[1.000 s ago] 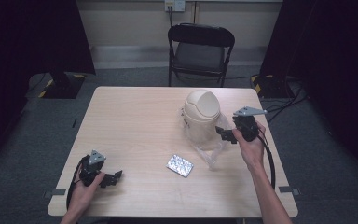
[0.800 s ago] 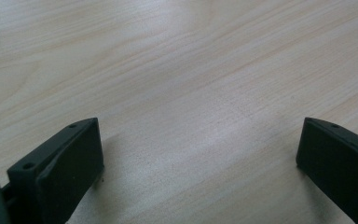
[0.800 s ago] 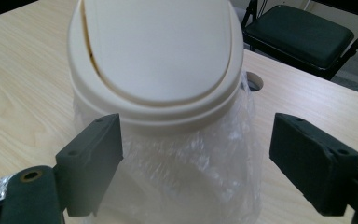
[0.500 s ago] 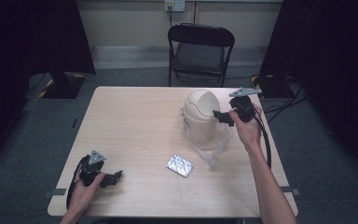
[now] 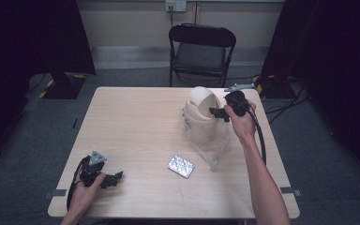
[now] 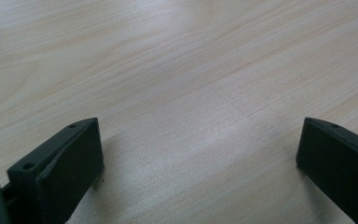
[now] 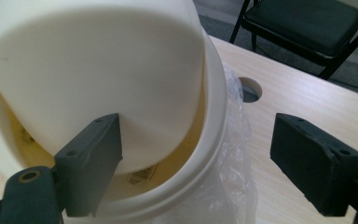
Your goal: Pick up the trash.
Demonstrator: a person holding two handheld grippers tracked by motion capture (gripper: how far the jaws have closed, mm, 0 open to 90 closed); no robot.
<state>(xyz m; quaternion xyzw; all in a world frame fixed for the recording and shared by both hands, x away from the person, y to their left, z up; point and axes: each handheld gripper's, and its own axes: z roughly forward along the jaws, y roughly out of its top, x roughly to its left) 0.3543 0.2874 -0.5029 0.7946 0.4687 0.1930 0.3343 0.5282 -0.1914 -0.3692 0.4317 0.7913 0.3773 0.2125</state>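
Note:
A cream bin [image 5: 198,123] with a tilted swing lid [image 5: 203,97] stands right of the table's middle, and a clear plastic bag [image 5: 213,147] hangs from its rim. My right gripper [image 5: 217,112] is at the bin's right side, level with the lid. In the right gripper view it [image 7: 198,135] is open. One jaw sits in front of the lid [image 7: 98,79], the other is outside, and the rim [image 7: 216,116] lies between them. A silver foil pack [image 5: 181,166] lies flat in front of the bin. My left gripper [image 5: 116,177] rests near the front left corner, open [image 6: 199,140] over bare wood.
A black folding chair [image 5: 201,47] stands behind the table [image 5: 131,122]. A round hole [image 7: 251,89] in the tabletop lies just beyond the bin. The right gripper's cable [image 5: 261,140] trails along the forearm. Dark curtains flank both sides.
My right gripper has moved up and toward the far side, from beside the bag at the bin's front right to the lid. The left hand has kept still.

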